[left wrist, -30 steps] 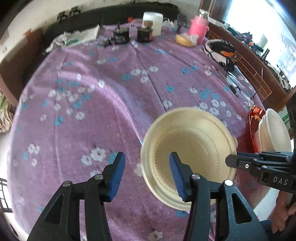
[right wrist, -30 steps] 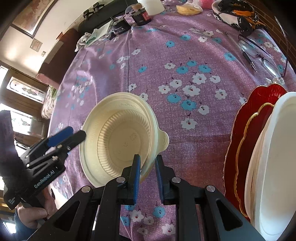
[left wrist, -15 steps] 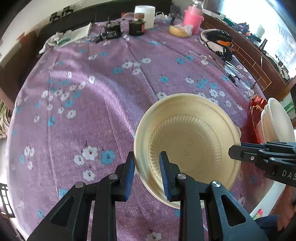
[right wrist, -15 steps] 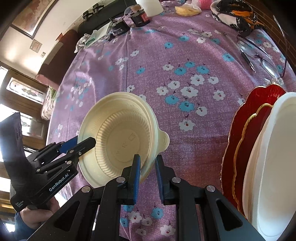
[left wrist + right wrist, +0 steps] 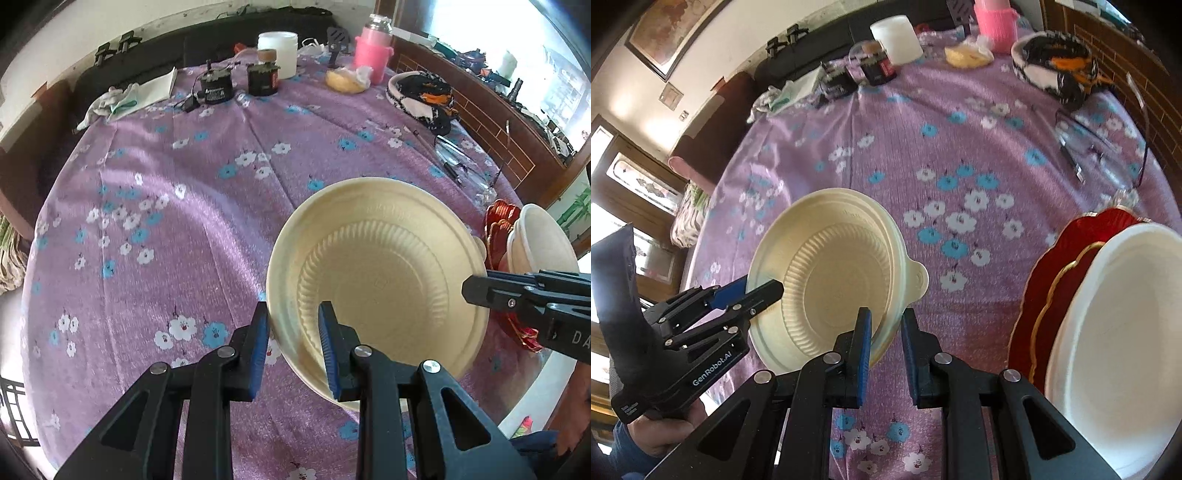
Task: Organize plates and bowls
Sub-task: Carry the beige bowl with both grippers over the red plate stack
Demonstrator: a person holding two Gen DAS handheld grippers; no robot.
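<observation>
**Cream plastic bowl gripped at two edges above the purple cloth**

Nearest the left wrist camera, the left gripper (image 5: 291,339) has its blue-padded jaws closed around the near-left rim of the pale cream, ribbed plastic bowl (image 5: 376,273), one pad outside the wall and one inside. The bowl is tilted, its open side facing the cameras, and it sits directly ahead of that gripper and slightly to its right. In the right wrist view the same bowl (image 5: 831,273) shows a small round tab on its right edge, and the left gripper (image 5: 753,291) reaches in from the left side onto the rim.

The right gripper (image 5: 884,332) straddles the bowl's near-right rim, one blue pad inside and one outside; a narrow gap shows beside the outer pad, so I cannot tell whether it clamps firmly. From the left wrist view the right gripper (image 5: 476,288) enters from the right, its tip at the bowl's right edge.

Just right of the right gripper stands a stack: a white bowl (image 5: 1115,332) resting on red scalloped plates with gold trim (image 5: 1041,280).

Beneath everything lies the purple flowered tablecloth (image 5: 166,206). Farther ahead, eyeglasses (image 5: 1100,144) lie to the right. At the far edge are a black-and-white patterned dish (image 5: 421,92), a pink bottle (image 5: 373,51), a white jar (image 5: 279,48) and two dark jars (image 5: 240,83).
</observation>
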